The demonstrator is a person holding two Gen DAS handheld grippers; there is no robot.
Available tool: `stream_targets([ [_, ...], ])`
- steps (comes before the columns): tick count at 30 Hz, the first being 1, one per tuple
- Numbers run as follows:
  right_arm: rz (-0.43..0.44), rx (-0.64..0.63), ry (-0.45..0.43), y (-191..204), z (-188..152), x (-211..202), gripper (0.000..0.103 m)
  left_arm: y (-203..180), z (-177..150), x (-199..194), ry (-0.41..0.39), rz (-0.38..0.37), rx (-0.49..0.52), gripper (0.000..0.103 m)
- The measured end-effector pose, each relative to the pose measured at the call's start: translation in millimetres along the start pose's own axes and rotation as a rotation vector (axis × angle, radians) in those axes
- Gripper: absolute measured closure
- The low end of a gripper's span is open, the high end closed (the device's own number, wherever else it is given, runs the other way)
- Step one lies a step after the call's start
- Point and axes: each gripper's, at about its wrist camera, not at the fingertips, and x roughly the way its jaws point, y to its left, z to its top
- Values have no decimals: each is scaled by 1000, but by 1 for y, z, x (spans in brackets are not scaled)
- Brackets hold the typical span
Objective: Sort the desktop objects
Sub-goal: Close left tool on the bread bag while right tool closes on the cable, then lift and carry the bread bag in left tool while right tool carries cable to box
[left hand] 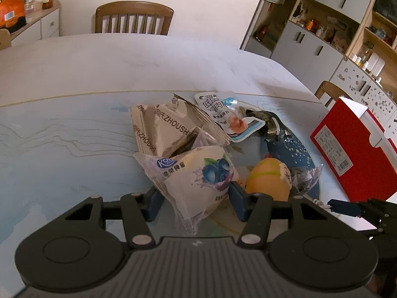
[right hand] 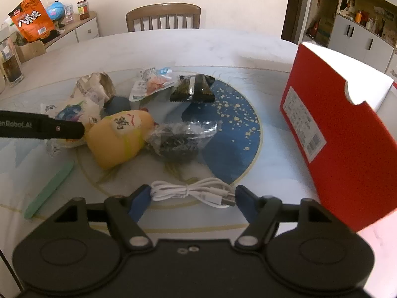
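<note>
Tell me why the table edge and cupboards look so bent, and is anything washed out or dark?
Both wrist views are fisheye, so straight lines bow: the table edge curves in the left wrist view, the cupboards lean in the right. Bright light washes out the red box top flap in the right wrist view; that view's corners go black, and the white cable near the lens stays fairly sharp.

Both fisheye views were softly daylit, with straight lines bowed toward the edges and dark vignetted corners. The far tabletop [left hand: 148, 57] was washed out to near white. The red box [right hand: 347, 134] showed an overexposed white rim. Detail was mildly soft throughout; shadows stayed faint and diffuse.
</note>
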Motion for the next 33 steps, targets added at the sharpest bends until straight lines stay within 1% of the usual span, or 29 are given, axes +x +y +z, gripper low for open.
stream_targets([
  [7, -2, 1, -7, -5, 2, -9, 32, 0, -1, -24, -52, 1, 20, 52],
  [10, -1, 8, -15, -7, 2, -15, 32, -2, -3, -35, -73, 5, 45, 53],
  [20, -1, 18, -58, -13, 7, -42, 34, -10, -7, -62, -102, -12, 69, 57],
  [21, 0, 21, -63, -15, 8, -46, 34, -11, -7, -65, -108, -14, 73, 59],
  [22, 0, 23, -70, -15, 9, -50, 34, -12, -7, -68, -112, -16, 78, 64],
  [24, -2, 26, -81, -17, 10, -57, 34, -16, -6, -73, -123, -22, 92, 70],
  [26, 0, 29, -88, -19, 11, -63, 34, -19, -5, -75, -125, -34, 106, 70],
  [31, -5, 29, -93, -23, 10, -71, 34, -24, -8, -68, -107, -4, 146, 69],
  [32, -4, 29, -92, -23, 10, -71, 34, -25, -9, -67, -107, -3, 153, 66],
  [33, -4, 29, -91, -23, 10, -71, 34, -26, -8, -63, -99, -3, 161, 57],
])
